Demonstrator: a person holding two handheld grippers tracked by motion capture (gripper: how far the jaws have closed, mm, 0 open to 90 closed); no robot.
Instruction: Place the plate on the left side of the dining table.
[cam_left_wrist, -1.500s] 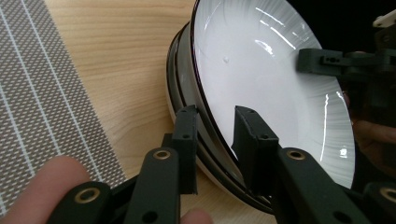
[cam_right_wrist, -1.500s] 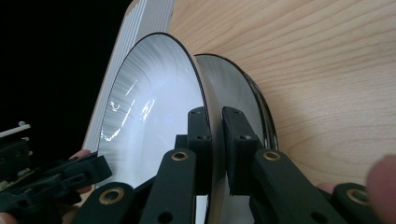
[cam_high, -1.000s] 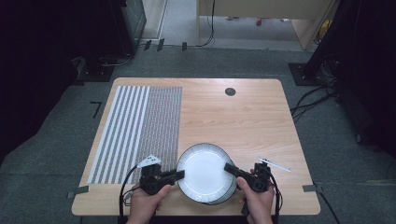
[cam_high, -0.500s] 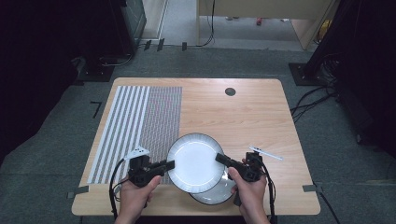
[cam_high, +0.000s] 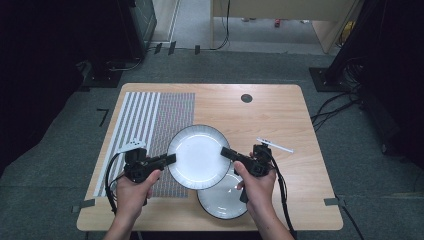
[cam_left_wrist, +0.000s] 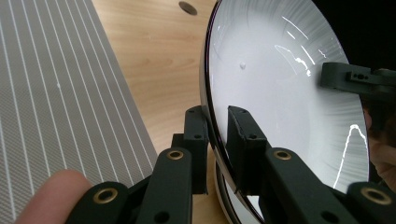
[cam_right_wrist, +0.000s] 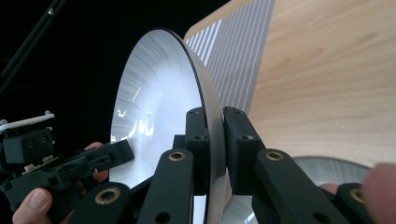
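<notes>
A white plate with a dark rim hangs in the air over the table's front middle, held at its two sides. My left gripper is shut on the plate's left rim; in the left gripper view its pads clamp the rim of the plate. At the opposite rim my right gripper is shut too, and in the right gripper view the rim of the plate sits between its jaws. A second, similar plate lies on the table below, partly covered by the lifted one.
The wooden table carries a striped grey mat on its left half. A small black round spot sits near the far edge. Cables and dark equipment stand on the floor around the table.
Both hands have risen and moved away from the front edge with the upper plate between them. The plate underneath has come into view and stayed in place.
</notes>
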